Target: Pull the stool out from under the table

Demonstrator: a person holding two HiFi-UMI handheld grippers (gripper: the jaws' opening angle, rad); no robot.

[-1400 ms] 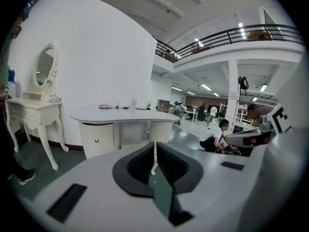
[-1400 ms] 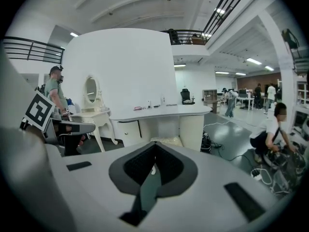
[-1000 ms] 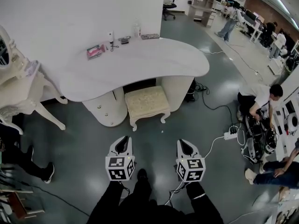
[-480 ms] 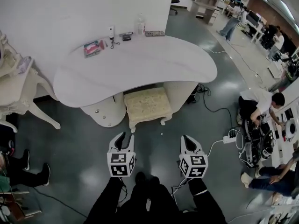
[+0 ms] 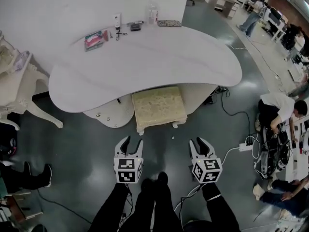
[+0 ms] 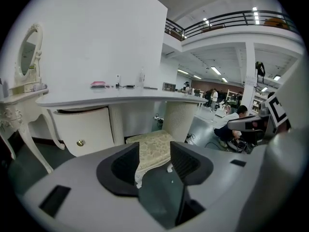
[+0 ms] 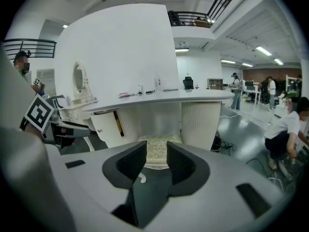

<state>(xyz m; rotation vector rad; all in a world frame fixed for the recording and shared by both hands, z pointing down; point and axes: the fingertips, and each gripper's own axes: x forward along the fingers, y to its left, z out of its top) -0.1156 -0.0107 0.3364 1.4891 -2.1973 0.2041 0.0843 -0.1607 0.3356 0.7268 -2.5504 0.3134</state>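
A cream cushioned stool (image 5: pixel 159 108) with white carved legs stands partly under the curved white table (image 5: pixel 145 66), its front half sticking out. My left gripper (image 5: pixel 130 144) hovers in front of the stool's left corner, apart from it; its jaws have just been opening and hold nothing. My right gripper (image 5: pixel 203 147) hangs off the stool's right front, also apart; its jaws have just been opening too, empty. The stool (image 6: pixel 153 148) shows between the left jaws from afar, and the stool (image 7: pixel 158 149) lies straight ahead of the right jaws.
On the table's far edge lie a pink box (image 5: pixel 94 38), a bottle (image 5: pixel 152 14) and small items. A white dressing table (image 5: pixel 19 88) stands at left. Cables and a power strip (image 5: pixel 246 147) run at right, near a crouching person (image 5: pixel 280 111).
Both grippers went from shut to open and came forward and lower toward the stool. The table and stool now fill more of the head view.
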